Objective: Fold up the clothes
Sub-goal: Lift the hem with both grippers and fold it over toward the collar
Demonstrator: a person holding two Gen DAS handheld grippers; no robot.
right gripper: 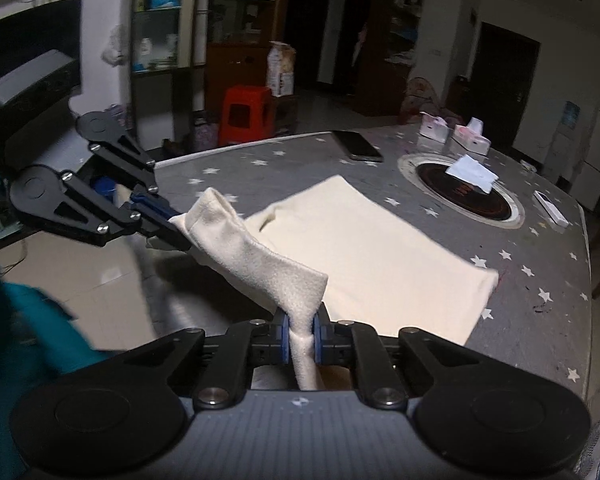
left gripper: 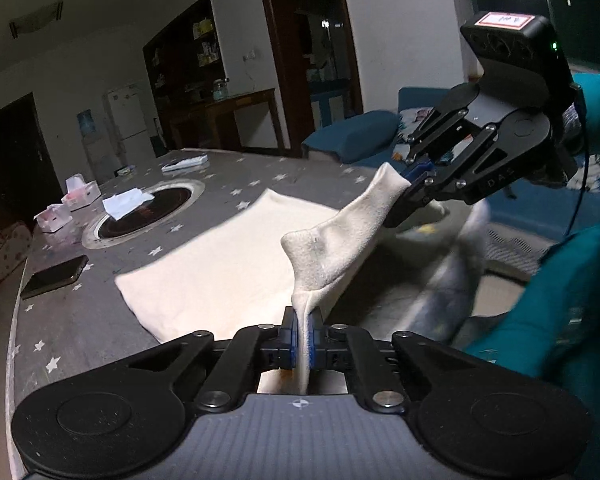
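Observation:
A cream cloth (left gripper: 220, 264) lies on the grey star-patterned table (left gripper: 80, 332), with its near edge lifted. My left gripper (left gripper: 302, 334) is shut on one part of that edge. My right gripper (left gripper: 410, 194) shows at the upper right of the left wrist view, shut on another part. In the right wrist view the cloth (right gripper: 372, 252) lies ahead, my right gripper (right gripper: 302, 332) is shut on its edge, and the left gripper (right gripper: 168, 220) is shut on the cloth at the left. The lifted edge hangs taut between both grippers above the table's near side.
A round black hotplate (left gripper: 144, 212) is set in the table with a white tissue (left gripper: 126, 202) on it. A dark phone (left gripper: 54, 276) and tissue boxes (left gripper: 80, 194) lie further left. A red stool (right gripper: 246, 114) stands on the floor. A blue sofa (left gripper: 352, 136) is behind.

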